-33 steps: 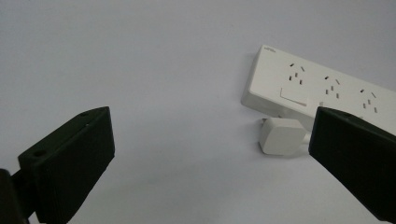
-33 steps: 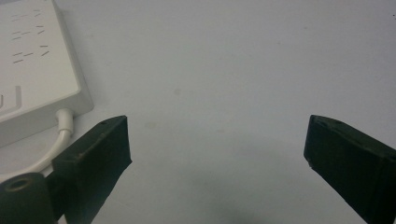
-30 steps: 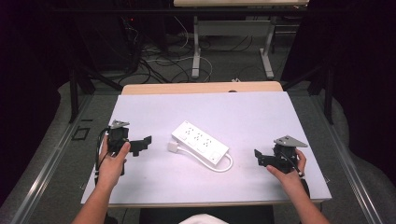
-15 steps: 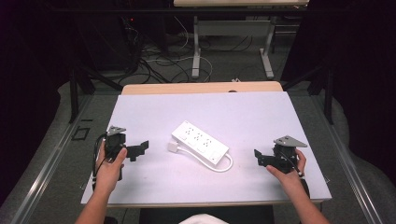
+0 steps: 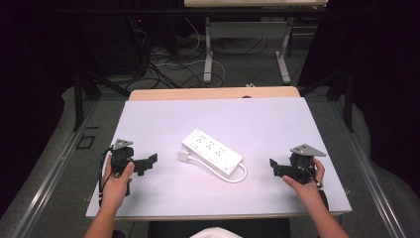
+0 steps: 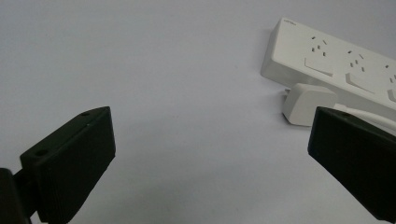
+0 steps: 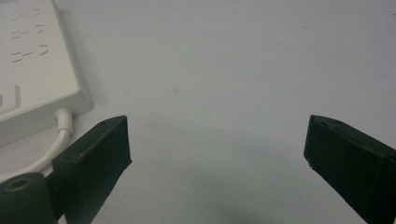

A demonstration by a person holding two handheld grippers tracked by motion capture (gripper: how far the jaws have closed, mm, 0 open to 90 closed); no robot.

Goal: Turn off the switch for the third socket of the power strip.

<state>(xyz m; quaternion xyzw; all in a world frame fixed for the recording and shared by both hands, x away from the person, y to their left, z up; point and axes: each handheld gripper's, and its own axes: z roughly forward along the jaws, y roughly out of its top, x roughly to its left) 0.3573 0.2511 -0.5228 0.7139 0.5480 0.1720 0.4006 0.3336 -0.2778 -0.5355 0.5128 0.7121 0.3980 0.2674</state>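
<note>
White power strip [image 5: 212,152] lying flat near middle of table [image 5: 247,114], set diagonally, far-left end to near-right end. Sockets facing up. White cord [image 5: 233,174] leaving near-right end, curling back along near side toward white plug [image 5: 184,156] resting on table just beside strip's left end, close against it.

Left gripper [image 5: 146,163] near left edge of table, held in left hand [image 5: 116,178], pointing right toward strip, apart from it. Jaws spread wide, nothing between them. Grey three-cornered plate on top. In left gripper view: two black jaws low at either side, bare table between, strip [image 6: 336,70] at far right with plug [image 6: 306,103] in front of it, just above right jaw.

Right gripper [image 5: 275,167] near right edge of table, held in right hand [image 5: 304,181], pointing left toward strip's cord end, apart from it. Jaws spread wide, empty. Grey plate on top too. In right gripper view: strip's end [image 7: 32,70] at far left, cord [image 7: 58,137] coming out of it and bending down behind left jaw; rest is bare table.

Both grippers low over table, strip between them, neither touching it. Beyond far edge: floor with dark cables [image 5: 163,64] and legs of a desk [image 5: 208,49].
</note>
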